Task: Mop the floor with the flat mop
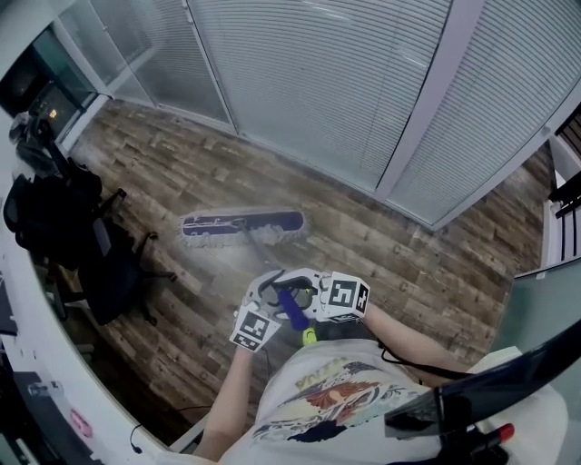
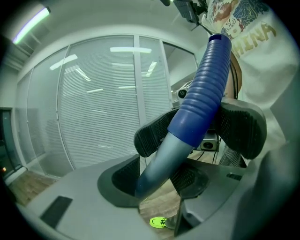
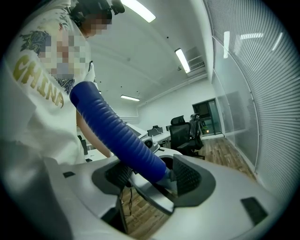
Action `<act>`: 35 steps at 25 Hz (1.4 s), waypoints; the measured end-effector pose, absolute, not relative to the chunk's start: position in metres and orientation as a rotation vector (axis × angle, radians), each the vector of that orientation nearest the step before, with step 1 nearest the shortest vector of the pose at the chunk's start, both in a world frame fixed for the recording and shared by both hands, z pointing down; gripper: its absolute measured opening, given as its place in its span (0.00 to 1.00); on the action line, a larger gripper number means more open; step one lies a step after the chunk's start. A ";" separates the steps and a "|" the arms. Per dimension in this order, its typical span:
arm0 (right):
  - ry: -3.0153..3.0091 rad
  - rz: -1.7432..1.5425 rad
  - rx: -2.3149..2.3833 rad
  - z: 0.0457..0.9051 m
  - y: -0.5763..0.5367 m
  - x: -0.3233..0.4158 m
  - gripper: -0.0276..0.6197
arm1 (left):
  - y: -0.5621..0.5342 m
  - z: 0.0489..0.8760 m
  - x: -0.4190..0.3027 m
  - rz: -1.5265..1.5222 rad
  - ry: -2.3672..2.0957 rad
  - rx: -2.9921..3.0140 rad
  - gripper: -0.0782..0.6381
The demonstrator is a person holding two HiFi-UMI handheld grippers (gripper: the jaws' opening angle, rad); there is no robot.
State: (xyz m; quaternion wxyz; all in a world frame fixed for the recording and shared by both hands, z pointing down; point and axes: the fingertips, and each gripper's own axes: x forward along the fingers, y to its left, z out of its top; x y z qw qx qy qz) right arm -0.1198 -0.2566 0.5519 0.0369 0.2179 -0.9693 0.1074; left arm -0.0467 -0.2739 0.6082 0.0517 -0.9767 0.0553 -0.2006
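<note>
Looking down from your head, the blue and white flat mop [image 1: 243, 227] lies on the brown wood floor [image 1: 182, 173] in front of you. In your left gripper view, the left claw [image 2: 157, 180] squeezes the mop's grey metal pole [image 2: 157, 164]. In your right gripper view, the right claw [image 3: 154, 176] squeezes its bumpy blue grip [image 3: 117, 136].

light: bright, even, ceiling strip lights [image 3: 140, 10] top of right gripper view | glare: strips mirrored on blinds [image 2: 126, 49], left gripper view | distortion: strong fisheye, dark corners | blur: mop head [image 1: 243, 225] smeared mid-frame, head view; mop handle [image 2: 201, 93] soft near lens
</note>
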 end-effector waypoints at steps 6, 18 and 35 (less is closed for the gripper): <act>-2.996 0.353 0.601 0.558 -0.341 -0.092 0.45 | -0.361 0.617 -0.020 -0.699 0.210 -2.965 0.35; -3.008 0.374 0.485 0.558 -0.483 -0.031 0.44 | -0.509 0.619 0.038 -0.792 0.336 -2.947 0.36; -2.946 0.325 0.472 0.533 -0.281 -0.109 0.44 | -0.308 0.587 -0.034 -0.642 0.377 -3.001 0.36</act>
